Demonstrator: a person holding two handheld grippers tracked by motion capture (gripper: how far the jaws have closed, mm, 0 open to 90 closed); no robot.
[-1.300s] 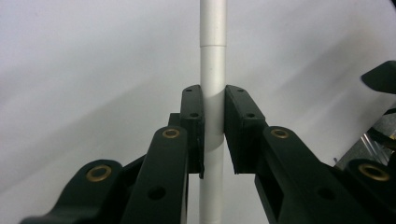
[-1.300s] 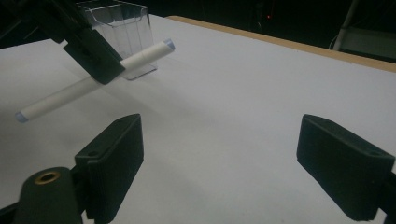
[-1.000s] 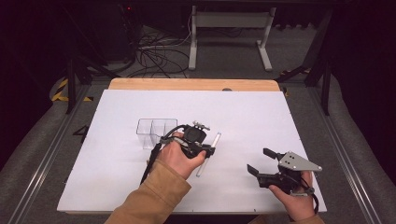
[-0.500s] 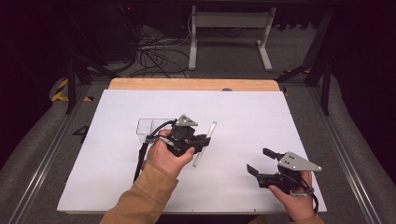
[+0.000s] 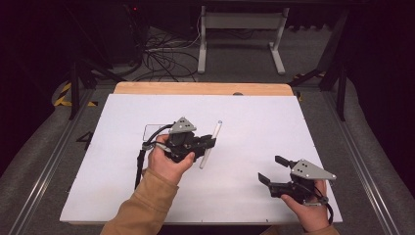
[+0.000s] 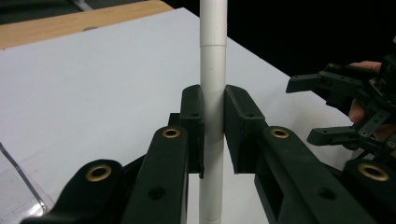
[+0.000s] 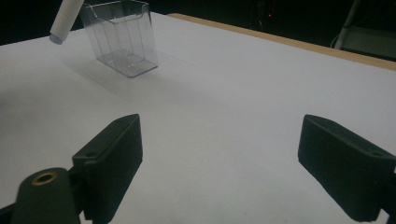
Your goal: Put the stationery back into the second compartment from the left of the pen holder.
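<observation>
White paper covers the table (image 5: 293, 122) where I work, my right gripper (image 5: 274, 170) nearest, low at the near right corner, its jaws wide apart with nothing between them and only bare sheet ahead. Farther in, toward the middle, my left gripper (image 5: 209, 143) is clamped on a white tube (image 5: 210, 144), both pads pressed against its sides near mid-length, the tube lifted above the sheet. Just behind my left hand (image 5: 169, 159) stands a clear plastic box (image 7: 120, 37), upright on the paper, near the tube's end.
</observation>
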